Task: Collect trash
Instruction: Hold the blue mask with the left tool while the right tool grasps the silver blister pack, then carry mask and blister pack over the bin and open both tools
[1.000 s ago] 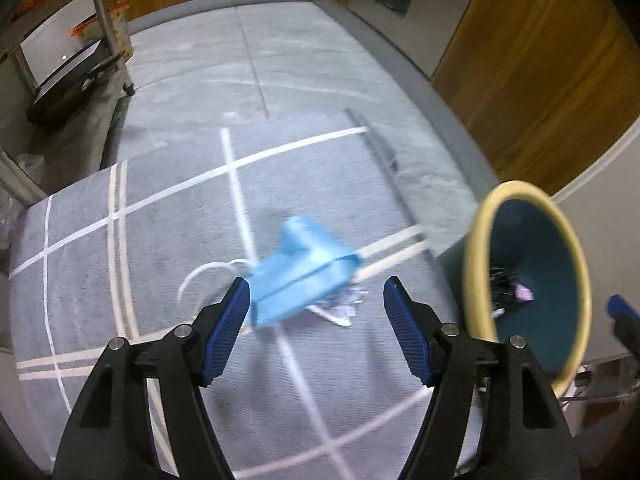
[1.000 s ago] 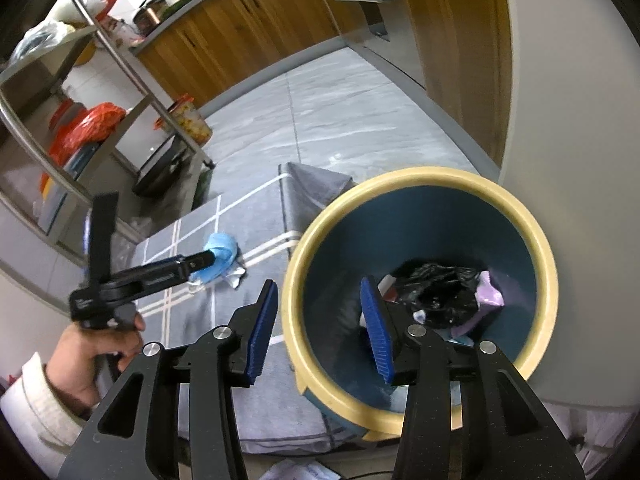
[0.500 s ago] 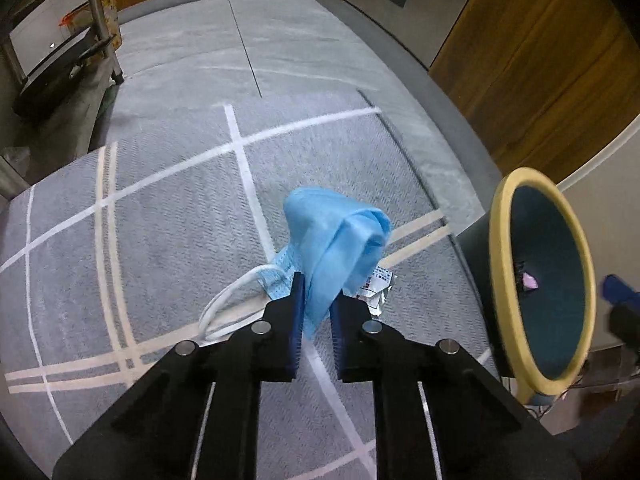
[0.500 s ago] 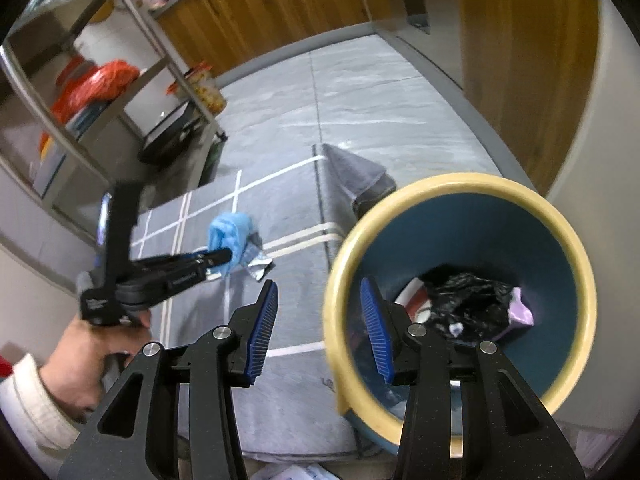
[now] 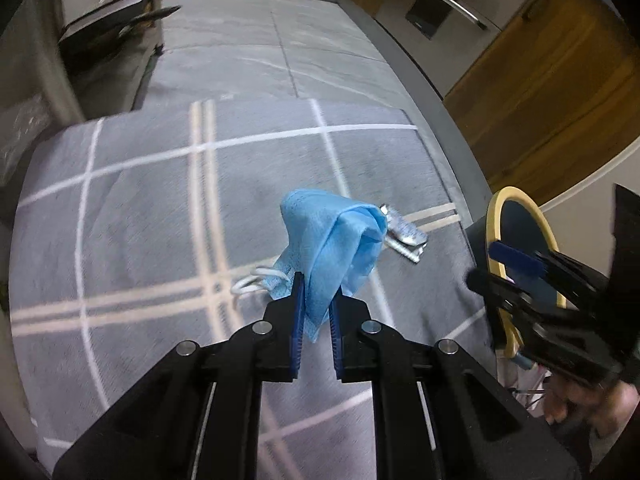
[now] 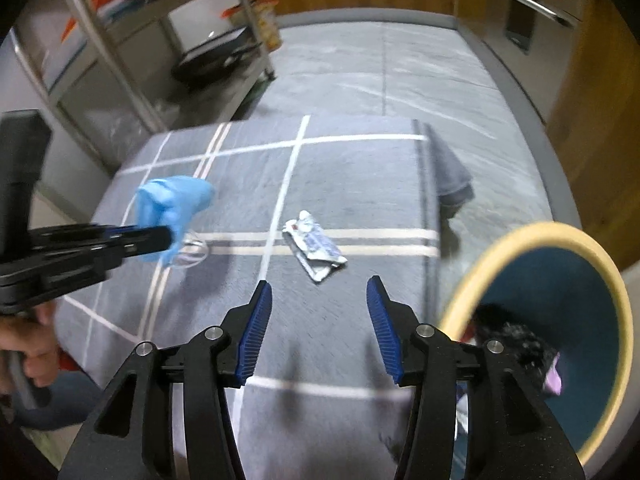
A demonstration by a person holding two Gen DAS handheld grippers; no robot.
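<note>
Left wrist view, left tool (image 5: 316, 300) clenched on a blue face mask (image 5: 332, 248) lifted above the grey mat (image 5: 160, 200), right tool (image 6: 316, 308) spread wider just now, nothing between its pads, over a crumpled wrapper (image 6: 314, 245) on the mat, yellow-rimmed bin (image 6: 600, 276) beside.

Right gripper (image 6: 318, 300): jaws just widened, nothing between them, hanging above the grey rug (image 6: 360, 184).
Wrapper (image 6: 314, 246): crumpled, silver, flat on the rug ahead of the blue pads.
Left gripper (image 6: 170, 236): coming in from the left, pinching a blue face mask (image 6: 172, 204) clear of the rug.
Bin (image 6: 600, 280): yellow rim, lower right, black bag (image 6: 510, 340) inside.
</note>
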